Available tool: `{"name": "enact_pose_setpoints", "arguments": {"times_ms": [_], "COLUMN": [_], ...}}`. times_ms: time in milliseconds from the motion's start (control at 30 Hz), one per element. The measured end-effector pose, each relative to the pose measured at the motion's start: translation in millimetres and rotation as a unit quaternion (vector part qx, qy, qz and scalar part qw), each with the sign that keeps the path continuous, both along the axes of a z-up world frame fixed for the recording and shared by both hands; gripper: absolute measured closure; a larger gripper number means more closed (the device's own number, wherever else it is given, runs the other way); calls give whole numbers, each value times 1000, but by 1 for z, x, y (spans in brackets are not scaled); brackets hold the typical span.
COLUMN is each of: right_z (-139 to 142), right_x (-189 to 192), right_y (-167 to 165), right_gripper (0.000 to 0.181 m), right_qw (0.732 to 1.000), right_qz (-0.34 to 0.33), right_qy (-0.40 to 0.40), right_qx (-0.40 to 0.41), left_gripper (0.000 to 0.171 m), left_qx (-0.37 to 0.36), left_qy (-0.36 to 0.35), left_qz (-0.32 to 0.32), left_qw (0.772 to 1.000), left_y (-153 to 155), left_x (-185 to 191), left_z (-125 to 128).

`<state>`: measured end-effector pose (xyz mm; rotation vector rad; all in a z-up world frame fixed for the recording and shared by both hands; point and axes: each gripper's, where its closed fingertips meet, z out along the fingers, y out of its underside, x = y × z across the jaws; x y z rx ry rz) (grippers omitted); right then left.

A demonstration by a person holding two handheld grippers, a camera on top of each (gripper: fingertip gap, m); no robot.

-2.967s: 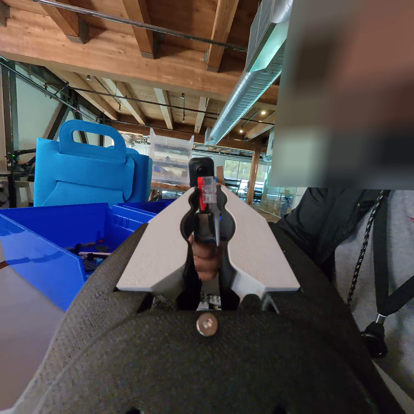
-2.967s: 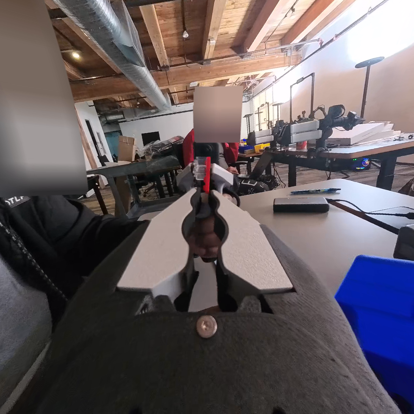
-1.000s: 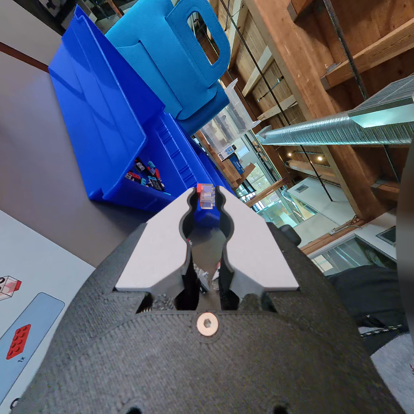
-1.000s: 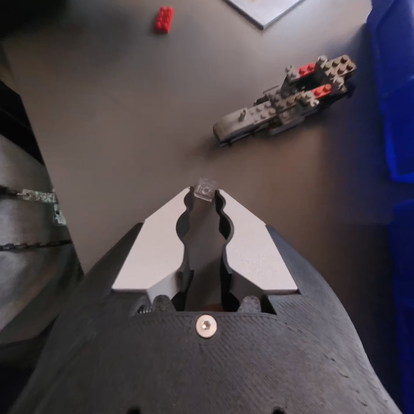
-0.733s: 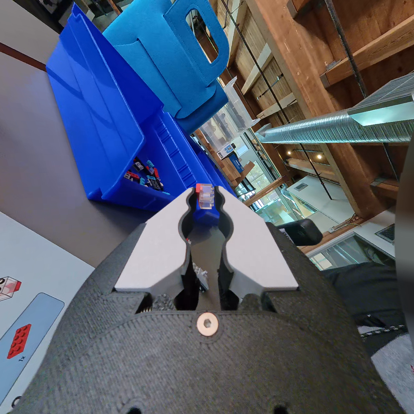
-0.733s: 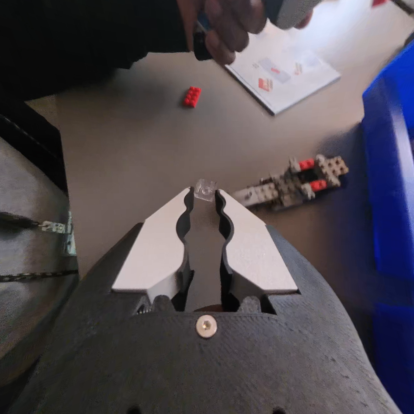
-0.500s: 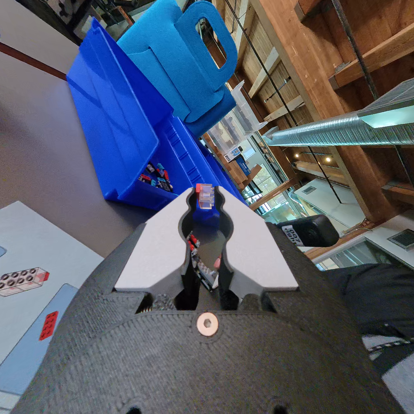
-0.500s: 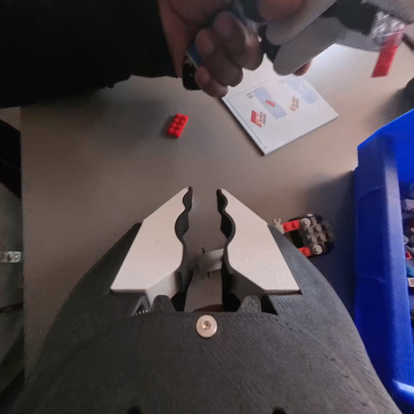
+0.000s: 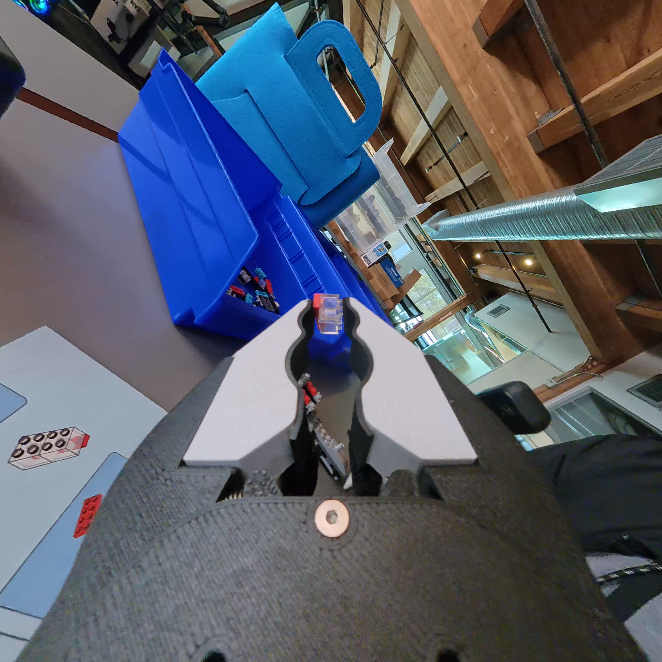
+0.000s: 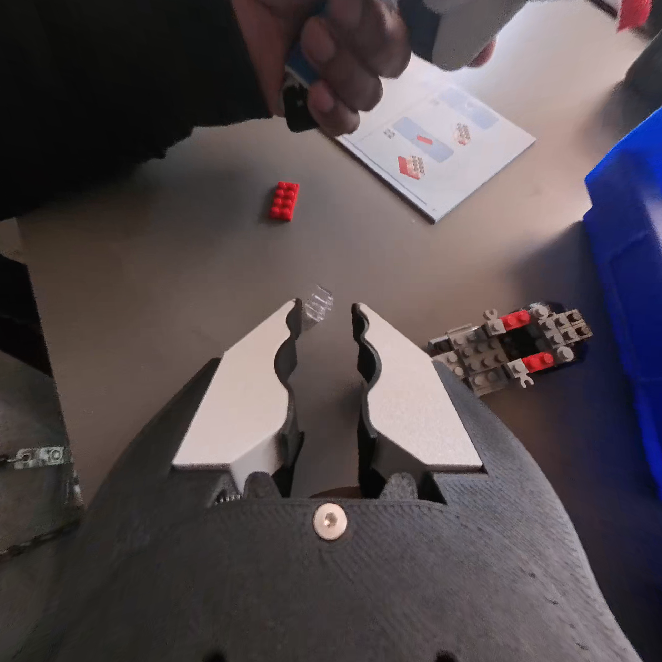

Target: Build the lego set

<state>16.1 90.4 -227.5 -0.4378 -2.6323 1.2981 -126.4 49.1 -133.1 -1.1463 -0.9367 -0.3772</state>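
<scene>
Two hand-held grippers: left (image 9: 327, 315) pinches clear studded brick (image 9: 329, 314), right (image 10: 324, 304) gapes.

- Ahead of our right gripper (image 10: 324, 304), jaws apart, bare bench (image 10: 179, 272) lies open up to the red brick (image 10: 284, 201).
- To its right, the grey model (image 10: 501, 349) and blue bin (image 10: 630, 272) block passage.
- Above, a hand (image 10: 344, 61) overhangs.
</scene>
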Motion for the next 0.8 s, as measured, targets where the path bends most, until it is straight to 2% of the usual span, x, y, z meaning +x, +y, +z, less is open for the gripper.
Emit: {"name": "enact_pose_setpoints", "arguments": {"times_ms": [100, 200, 300, 400, 533, 633, 733, 800], "right_z": [1, -11, -16, -13, -3, -5, -19, -22], "right_x": [2, 2, -1, -3, -21, -23, -15, -10], "right_y": [-3, -5, -8, -13, -9, -9, -6, -6], "right_gripper": [153, 155, 166, 168, 167, 167, 166, 163], "right_qw": [1000, 999, 998, 998, 994, 985, 968, 959], "right_qz": [-21, -45, -65, -62, -61, -21, 36, 66], "right_qy": [-3, -16, -12, -7, 84, 146, 191, 218], "right_qx": [-5, 9, 16, 9, 41, 92, 155, 170], "left_gripper": [157, 157, 157, 157, 157, 157, 157, 157], "left_qx": [-1, -1, -1, 0, -2, -3, -4, -4], "left_qy": [1, 1, 1, 1, 2, 3, 3, 3], "left_qz": [3, 2, 1, 2, 4, 5, 6, 6], "left_qw": [1000, 1000, 1000, 1000, 1000, 1000, 1000, 1000], "left_y": [-1, 0, 0, 0, -2, -2, -2, -3], "left_x": [-1, 0, 0, 0, -1, -1, -1, -1], "left_z": [0, 0, 0, 0, 1, 1, 0, 1]}}
